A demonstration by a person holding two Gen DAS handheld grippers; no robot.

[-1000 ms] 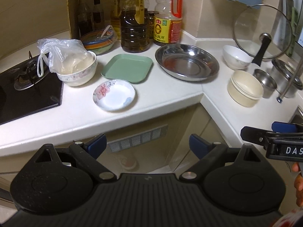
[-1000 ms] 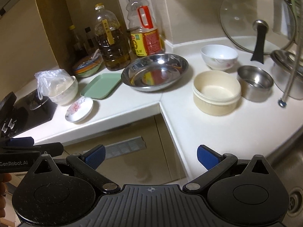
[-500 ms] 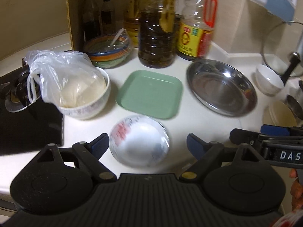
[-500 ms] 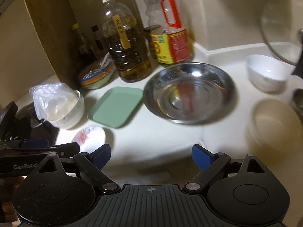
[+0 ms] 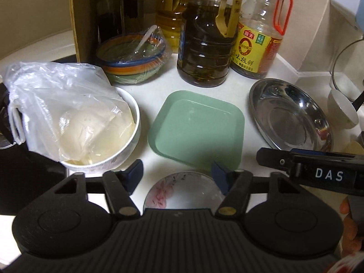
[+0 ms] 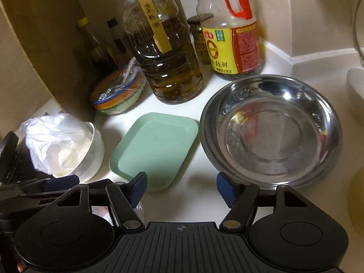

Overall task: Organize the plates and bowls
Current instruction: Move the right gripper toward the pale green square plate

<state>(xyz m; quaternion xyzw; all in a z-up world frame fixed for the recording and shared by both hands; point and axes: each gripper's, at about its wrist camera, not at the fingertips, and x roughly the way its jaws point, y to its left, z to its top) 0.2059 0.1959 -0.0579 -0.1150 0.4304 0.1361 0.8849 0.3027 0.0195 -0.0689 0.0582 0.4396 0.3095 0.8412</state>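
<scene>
A small flowered white dish (image 5: 184, 191) lies on the white counter between and below my left gripper's (image 5: 177, 173) open fingers. Beyond it sits a green square plate (image 5: 198, 127), with a steel plate (image 5: 291, 116) to its right. My right gripper (image 6: 180, 185) is open and empty, above the counter between the green plate (image 6: 154, 150) and the steel plate (image 6: 270, 132). The right gripper's finger shows in the left wrist view (image 5: 307, 161). A white bowl (image 5: 343, 109) sits at the far right.
A white bowl holding a plastic bag (image 5: 75, 122) stands at left, beside the black hob (image 5: 27, 177). A striped wrapped bowl (image 5: 134, 61), oil bottles (image 5: 207, 45) and a sauce bottle (image 6: 232, 36) line the back wall.
Both grippers have moved forward and down toward the counter. The flowered dish now lies under the left gripper's fingers; the green and steel plates look much nearer.
</scene>
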